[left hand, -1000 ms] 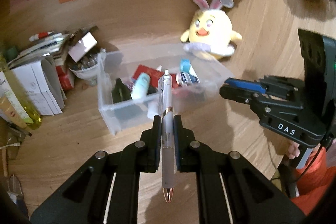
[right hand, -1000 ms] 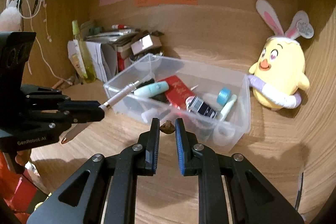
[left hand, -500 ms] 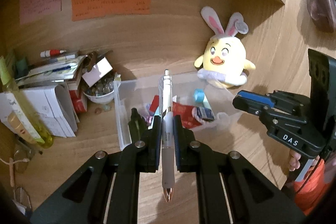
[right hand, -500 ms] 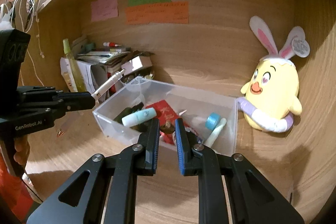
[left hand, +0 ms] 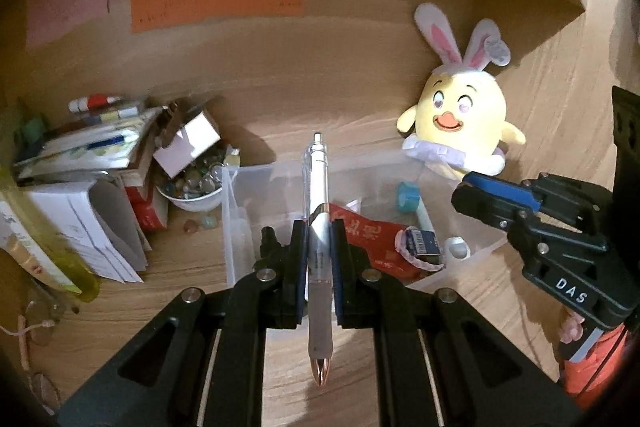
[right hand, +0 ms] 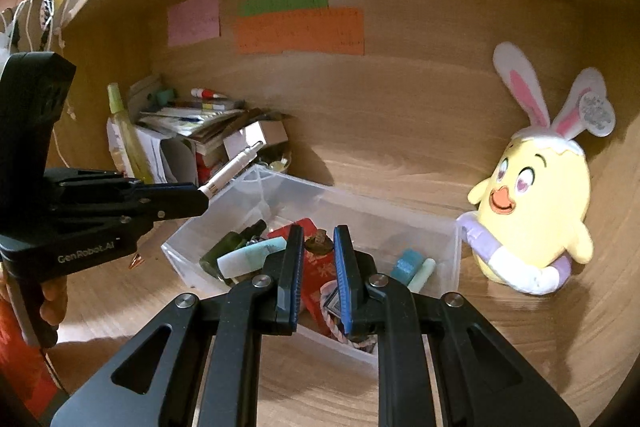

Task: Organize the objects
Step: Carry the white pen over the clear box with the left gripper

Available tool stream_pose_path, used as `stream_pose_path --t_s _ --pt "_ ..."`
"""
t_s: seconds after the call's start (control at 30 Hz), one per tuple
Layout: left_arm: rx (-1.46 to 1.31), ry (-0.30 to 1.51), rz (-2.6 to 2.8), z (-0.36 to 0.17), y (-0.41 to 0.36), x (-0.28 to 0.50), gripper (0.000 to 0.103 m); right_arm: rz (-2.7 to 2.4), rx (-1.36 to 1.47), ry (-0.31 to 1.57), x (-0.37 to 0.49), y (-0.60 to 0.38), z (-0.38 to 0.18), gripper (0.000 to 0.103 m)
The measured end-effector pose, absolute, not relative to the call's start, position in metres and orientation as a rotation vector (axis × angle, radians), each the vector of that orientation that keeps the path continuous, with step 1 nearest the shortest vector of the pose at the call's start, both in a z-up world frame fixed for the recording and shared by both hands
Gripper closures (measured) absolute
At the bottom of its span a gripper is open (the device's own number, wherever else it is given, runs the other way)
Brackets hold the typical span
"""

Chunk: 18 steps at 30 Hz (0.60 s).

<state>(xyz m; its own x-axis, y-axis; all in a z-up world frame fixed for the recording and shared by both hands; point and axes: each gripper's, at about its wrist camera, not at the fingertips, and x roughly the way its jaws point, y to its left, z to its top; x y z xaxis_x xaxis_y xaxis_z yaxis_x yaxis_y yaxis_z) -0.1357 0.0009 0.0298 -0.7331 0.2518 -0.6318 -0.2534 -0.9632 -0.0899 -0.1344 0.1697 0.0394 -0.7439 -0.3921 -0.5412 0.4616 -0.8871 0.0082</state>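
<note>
At far left a yellow bottle point(left hand: 48, 227) leans beside a pile of papers point(left hand: 80, 163) on the desk point(left hand: 180, 267). A red-and-white marker point(left hand: 94, 103) lies on top of the pile, and a white box point(left hand: 188, 145) tilts against it. Just right of the pile sits a bowl point(left hand: 190, 193) of small stones.

On the back wall hang 3 notes: pink point(right hand: 194, 19), green point(right hand: 284, 3) and orange point(right hand: 300, 31).

The left gripper point(left hand: 318, 255) has its jaws clenched on a white pen point(left hand: 318, 211). The pen runs along the fingers, copper tip toward the camera, clicker end out over the bin point(left hand: 234, 227). In the right wrist view the same pen point(right hand: 232, 169) sticks out above the bin's point(right hand: 360, 215) left end, well off the desk.

The clear bin holds a dark green bottle point(right hand: 230, 247), a pale tube point(right hand: 250, 257), a red packet point(left hand: 372, 235), a blue tape roll point(right hand: 408, 261) and a small dark blue box point(left hand: 420, 241).

The right gripper point(right hand: 318, 247) hangs over the bin's near side. A small brown thing point(right hand: 320, 243) sits between its fingertips; whether the jaws actually grip it I cannot tell, as a gap shows beside it.

At far right a yellow chick plush point(right hand: 536, 203) with bunny ears stands on the desk just beside the bin's right end.
</note>
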Motion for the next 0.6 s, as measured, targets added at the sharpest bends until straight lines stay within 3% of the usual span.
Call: stream_pose_path --t_s 0.6 --pt "-1.142 -0.02 2.618 -0.012 0.008 -0.184 0.093 -2.483 0.971 0.17 -0.18 0.157 -0.016 0.089"
